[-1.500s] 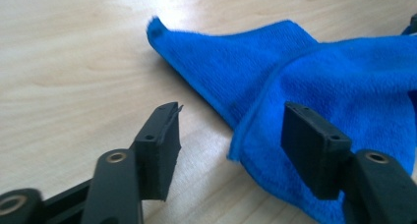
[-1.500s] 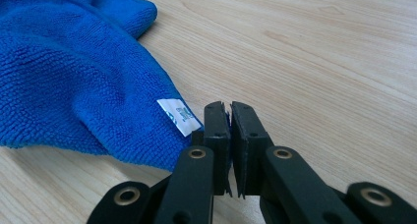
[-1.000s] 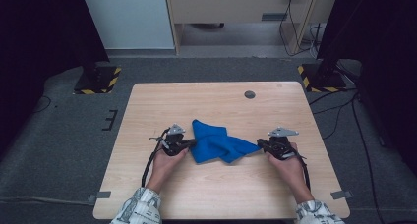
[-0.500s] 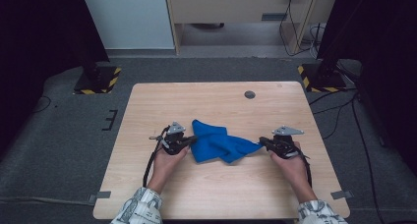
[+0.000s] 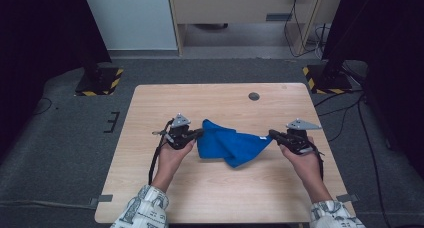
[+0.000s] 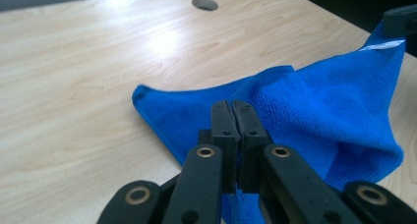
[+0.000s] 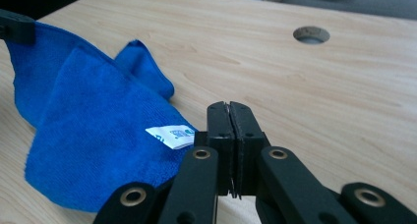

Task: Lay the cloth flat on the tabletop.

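Blue cloth [image 5: 231,145] at worktop [image 5: 150,113] middle, nearer front edge, stretched between both tongs. Left tongs [image 5: 200,132] clamped on cloth's left corner; right tongs [image 5: 271,133] clamped on right corner beside white label [image 7: 171,136]. Cloth partly raised, lower fold sagging onto wood. Risks: corner held by thin edge could slip out if hands pull apart too hard; uneven lift would leave cloth twisted or bunched.
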`<state>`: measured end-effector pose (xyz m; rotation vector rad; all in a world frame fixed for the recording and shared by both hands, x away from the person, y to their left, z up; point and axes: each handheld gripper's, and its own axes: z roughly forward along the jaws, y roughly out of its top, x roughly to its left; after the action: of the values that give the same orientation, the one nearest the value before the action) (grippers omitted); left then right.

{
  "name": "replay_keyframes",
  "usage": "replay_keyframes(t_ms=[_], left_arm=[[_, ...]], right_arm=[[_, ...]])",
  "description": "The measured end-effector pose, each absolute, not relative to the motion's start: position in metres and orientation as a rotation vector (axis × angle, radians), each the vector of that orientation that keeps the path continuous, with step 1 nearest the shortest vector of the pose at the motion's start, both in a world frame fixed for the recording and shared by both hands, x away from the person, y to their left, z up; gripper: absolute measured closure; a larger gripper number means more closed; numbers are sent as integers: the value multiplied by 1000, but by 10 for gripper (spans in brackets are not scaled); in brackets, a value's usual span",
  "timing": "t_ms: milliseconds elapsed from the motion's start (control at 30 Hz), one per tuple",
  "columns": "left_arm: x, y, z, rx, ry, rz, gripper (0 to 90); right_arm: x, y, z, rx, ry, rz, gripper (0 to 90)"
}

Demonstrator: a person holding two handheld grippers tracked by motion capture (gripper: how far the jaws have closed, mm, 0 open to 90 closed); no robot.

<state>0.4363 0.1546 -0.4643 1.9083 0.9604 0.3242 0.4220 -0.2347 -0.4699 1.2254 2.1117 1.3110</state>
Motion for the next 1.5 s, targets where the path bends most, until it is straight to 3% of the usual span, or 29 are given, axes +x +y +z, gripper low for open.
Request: replay_keyframes(t_ms=[833,1500], left_arm=[[435,170,-384,1839,921,472,887],[431,189,-360,1813,926,523,886]], right_arm=[[427,-231,-394,1125,1983,1416,888],[426,-223,-363,1076,1950,1451,888]])
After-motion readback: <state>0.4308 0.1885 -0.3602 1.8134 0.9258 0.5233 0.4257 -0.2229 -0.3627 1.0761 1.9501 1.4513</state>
